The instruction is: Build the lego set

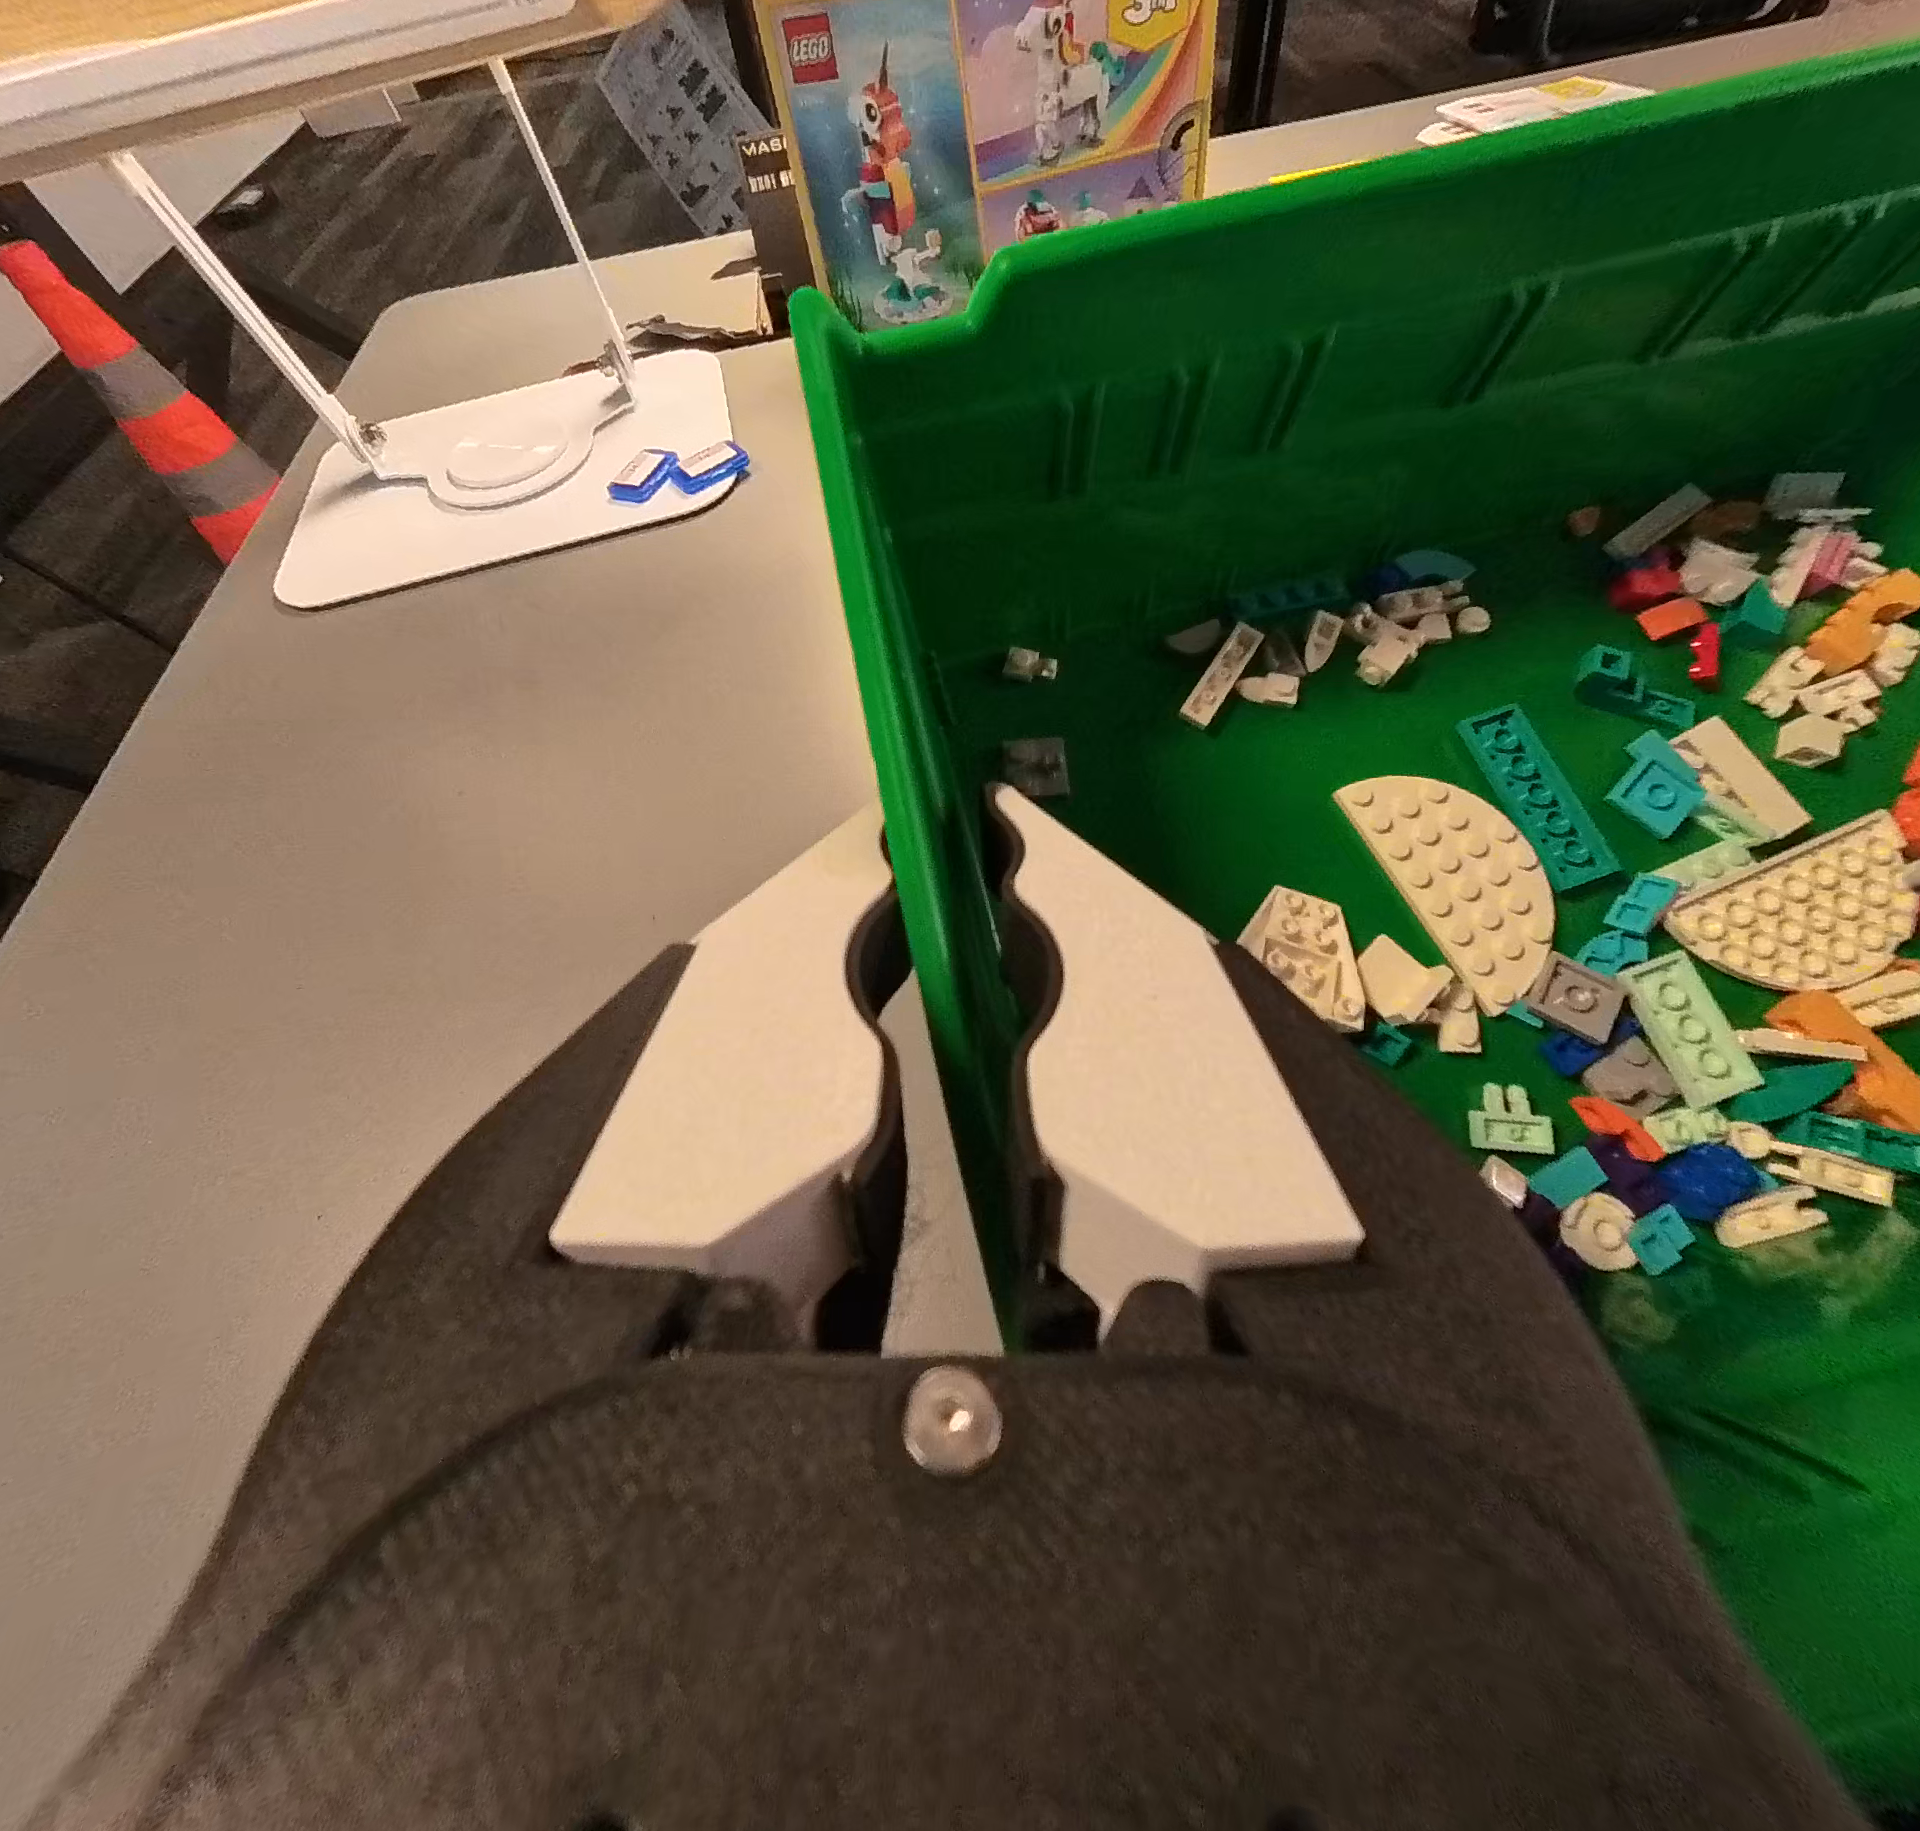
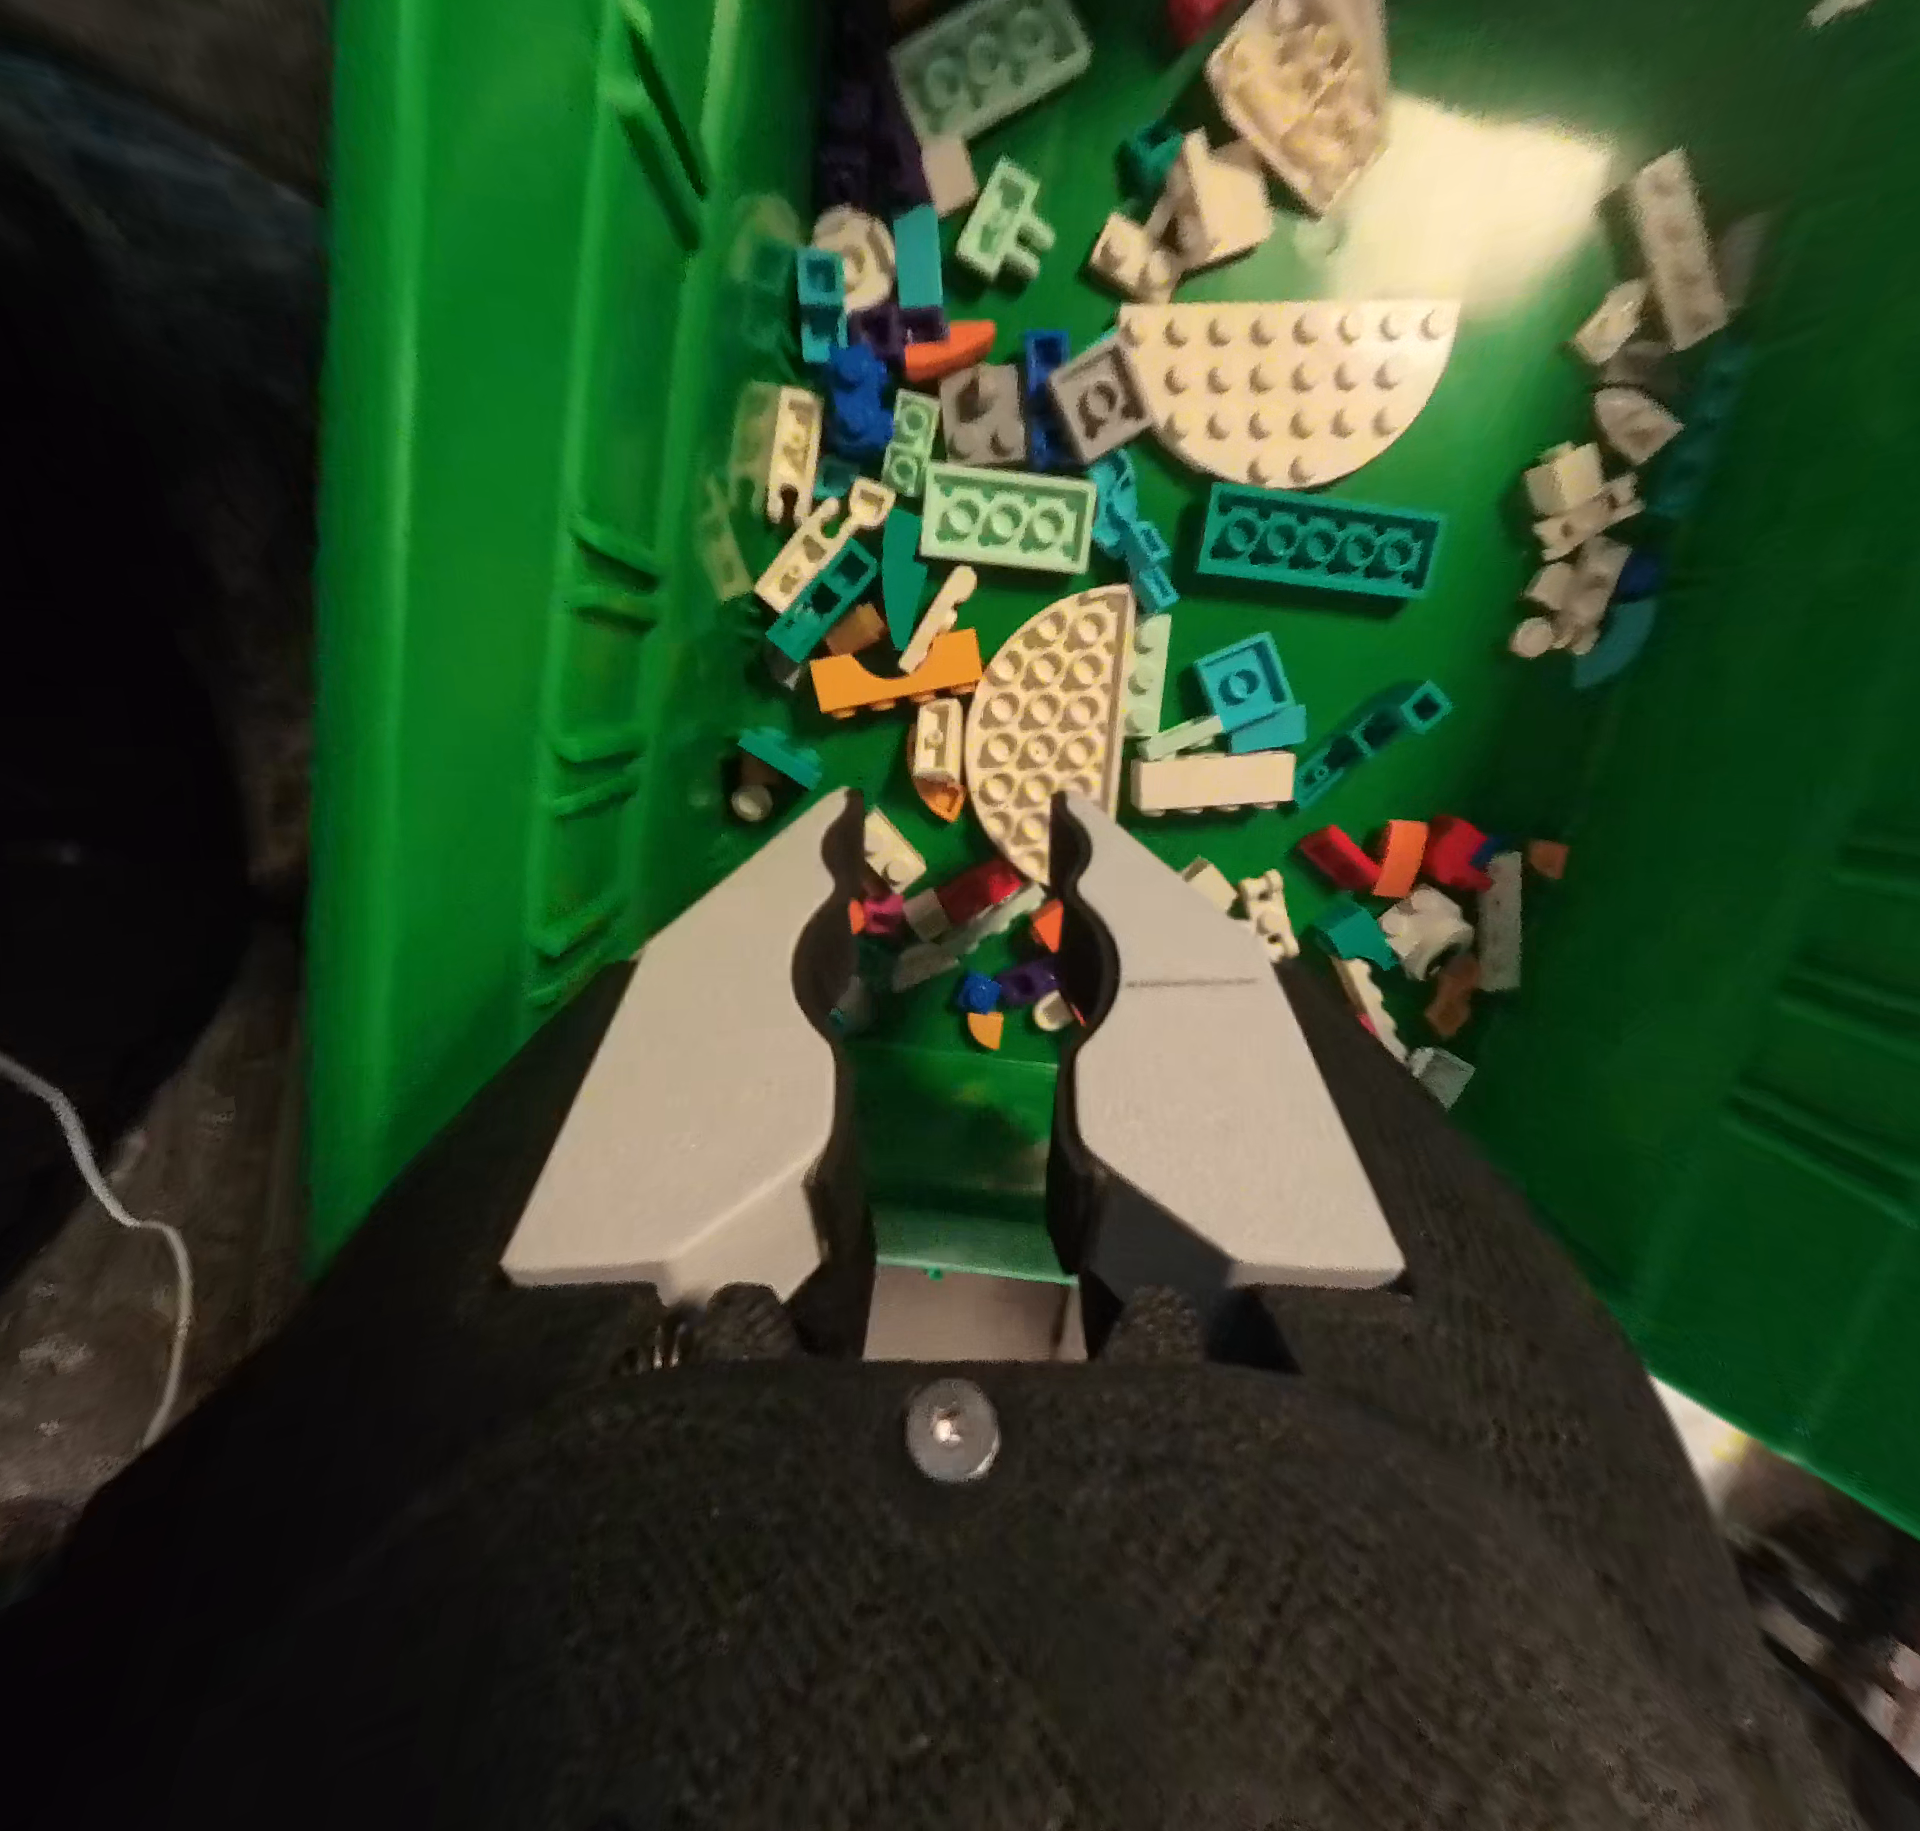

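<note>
A deep green plastic bin sits on a grey table, with loose toy bricks scattered across its floor. The left gripper straddles the bin's left wall: one grey finger is outside, the other inside, and the jaws are clamped on the thin green wall between them.

Among the bricks, seen from the left wrist view, lie a cream half-round studded plate, a long teal plate just beyond it, a pale mint plate and orange pieces on the right.

The right gripper points down into the bin from above the near wall, its jaws apart with nothing between them. Through the gap small red, blue and purple bricks show on the bin floor. Just past the fingertips lies another cream half-round plate, and beside it an orange arch piece.

Behind the bin's far left corner stands the yellow set box, bearing a red brand logo and printed pictures of a unicorn and other models. On the table to the left rests a white stand, with two small blue-edged tags just beside it. An orange and grey traffic cone stands on the floor at far left.
</note>
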`<state>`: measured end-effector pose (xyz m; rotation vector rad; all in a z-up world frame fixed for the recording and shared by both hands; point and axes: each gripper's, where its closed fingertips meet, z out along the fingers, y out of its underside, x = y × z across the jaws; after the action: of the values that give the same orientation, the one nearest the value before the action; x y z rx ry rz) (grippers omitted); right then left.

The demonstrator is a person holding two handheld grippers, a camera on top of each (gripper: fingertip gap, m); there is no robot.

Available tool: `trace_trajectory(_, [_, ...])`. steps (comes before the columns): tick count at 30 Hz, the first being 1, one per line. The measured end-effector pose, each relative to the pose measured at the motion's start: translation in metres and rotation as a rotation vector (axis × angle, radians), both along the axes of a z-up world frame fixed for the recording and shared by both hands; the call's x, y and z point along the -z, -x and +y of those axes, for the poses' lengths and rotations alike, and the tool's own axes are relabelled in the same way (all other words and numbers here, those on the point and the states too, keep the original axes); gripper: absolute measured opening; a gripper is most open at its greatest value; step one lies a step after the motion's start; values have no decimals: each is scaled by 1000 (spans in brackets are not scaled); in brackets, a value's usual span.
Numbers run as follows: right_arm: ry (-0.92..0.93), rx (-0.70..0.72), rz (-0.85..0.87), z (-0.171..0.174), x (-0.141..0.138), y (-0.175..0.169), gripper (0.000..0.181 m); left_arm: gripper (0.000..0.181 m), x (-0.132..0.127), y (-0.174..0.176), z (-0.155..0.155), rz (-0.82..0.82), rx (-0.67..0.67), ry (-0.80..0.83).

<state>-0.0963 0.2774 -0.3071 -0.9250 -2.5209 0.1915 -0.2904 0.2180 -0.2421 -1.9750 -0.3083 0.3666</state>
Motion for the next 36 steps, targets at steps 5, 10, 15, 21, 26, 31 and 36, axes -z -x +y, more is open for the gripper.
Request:
trace_trajectory(5, [-52, -28, -44, -1, 9, 4, 34, 9, 0, 0, 0, -1, 1, -3])
trace_trajectory(10, [-81, -27, -27, 3, 11, 9, 25, 9, 0, -1, 0, 2, 2, -6])
trace_trajectory(15, [-142, 23, 30, 18, 5, 17, 24, 9, 0, 0, 0, 0, 3, -2])
trace_trajectory(21, [-251, 43, 250, 39, -25, 34, 24, 9, 0, -1, 0, 0, 4, -4])
trace_trajectory(26, [-304, 184, 777, 79, -120, 33, 41, 9, 1, 0, 1, -6, 6, 5])
trace_trajectory(31, [-442, 369, 1566, 135, -230, -73, 49, 9, 1, 0, 1, -7, 6, 7])
trace_trajectory(36, [-515, 730, 1475, 226, -179, -159, 67, 9, 1, 0, 1, -7, 4, 7])
